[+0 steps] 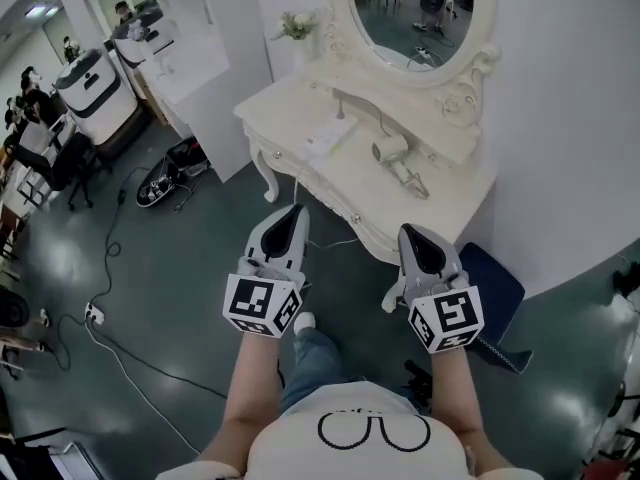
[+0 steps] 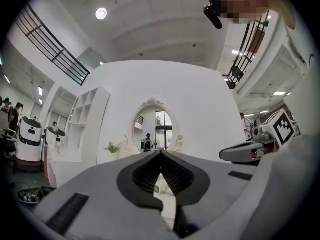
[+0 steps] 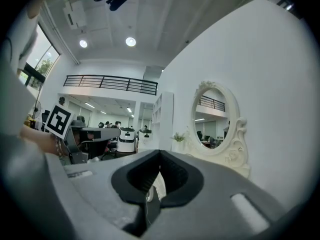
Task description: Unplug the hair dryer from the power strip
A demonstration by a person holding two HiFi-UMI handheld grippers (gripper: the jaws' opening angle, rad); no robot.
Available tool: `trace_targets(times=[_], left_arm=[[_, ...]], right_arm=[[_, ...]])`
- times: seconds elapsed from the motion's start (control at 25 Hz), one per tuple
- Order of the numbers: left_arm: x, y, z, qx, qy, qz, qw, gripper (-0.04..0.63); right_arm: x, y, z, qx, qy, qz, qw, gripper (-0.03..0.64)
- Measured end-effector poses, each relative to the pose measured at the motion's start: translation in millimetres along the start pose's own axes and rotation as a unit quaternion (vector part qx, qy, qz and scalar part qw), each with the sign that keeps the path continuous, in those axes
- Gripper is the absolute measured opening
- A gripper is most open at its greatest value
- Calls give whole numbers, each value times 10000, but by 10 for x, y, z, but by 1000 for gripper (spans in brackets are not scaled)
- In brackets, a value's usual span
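A white hair dryer (image 1: 395,158) lies on the white dressing table (image 1: 290,103), below the oval mirror (image 1: 420,13). To its left on the tabletop lies a flat white object (image 1: 330,138); I cannot tell whether it is the power strip. A thin white cord (image 1: 298,186) hangs off the table's front edge. My left gripper (image 1: 293,211) and right gripper (image 1: 412,230) are held side by side over the floor, short of the table, both shut and empty. In the left gripper view the jaws (image 2: 161,153) meet; in the right gripper view they (image 3: 160,152) meet too.
A dark blue seat (image 1: 495,278) stands right of my right gripper. A small white socket block (image 1: 93,314) with long cables lies on the floor at left. Farther left are a white machine (image 1: 95,93), chairs and people. A small plant (image 1: 297,28) stands on the table's back corner.
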State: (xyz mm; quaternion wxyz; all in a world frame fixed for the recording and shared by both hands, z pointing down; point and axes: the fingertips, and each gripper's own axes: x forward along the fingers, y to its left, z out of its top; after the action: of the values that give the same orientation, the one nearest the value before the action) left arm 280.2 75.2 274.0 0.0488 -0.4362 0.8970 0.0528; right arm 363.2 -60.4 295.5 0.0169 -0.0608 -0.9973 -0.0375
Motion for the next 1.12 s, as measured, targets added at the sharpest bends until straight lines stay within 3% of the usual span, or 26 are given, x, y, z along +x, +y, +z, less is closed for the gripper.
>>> trace_targets(times=[0.24,0.4,0.48,0.64,0.84,0.92,1.0,1.12], left_arm=[[636,950,-99,-275,217,-774,9964,-2],[985,1659,-85,-729,140,-1219,9898,-2],[1156,1937,-123,-782,222,-1340,9876,-2],[1506,2206,-305,-602,386,-1479,9864,-2],[1914,2231,-636,-595,678,-1908,9775,8],[2083,2249,-747,-632,773,-2049,9737,71],[2250,2282,-868,-581,879,-2175,9704,203],[2546,2355,-1043,-359,1093,-2353,9651,260]], right_arm=[[1159,123,-14,-56,68,-148,9999,0],[1837,29,-14,12,107,-496,9987,0],[2072,-24,-15,46,135,-690,9975,0],[2380,-128,-153,176,331,-956,9947,1],[2629,-348,-351,347,529,-1227,9904,1],[2740,-459,-423,488,525,-1305,9889,1],[2876,-564,-513,642,513,-1359,9873,1],[3149,-743,-652,787,515,-1427,9853,0]])
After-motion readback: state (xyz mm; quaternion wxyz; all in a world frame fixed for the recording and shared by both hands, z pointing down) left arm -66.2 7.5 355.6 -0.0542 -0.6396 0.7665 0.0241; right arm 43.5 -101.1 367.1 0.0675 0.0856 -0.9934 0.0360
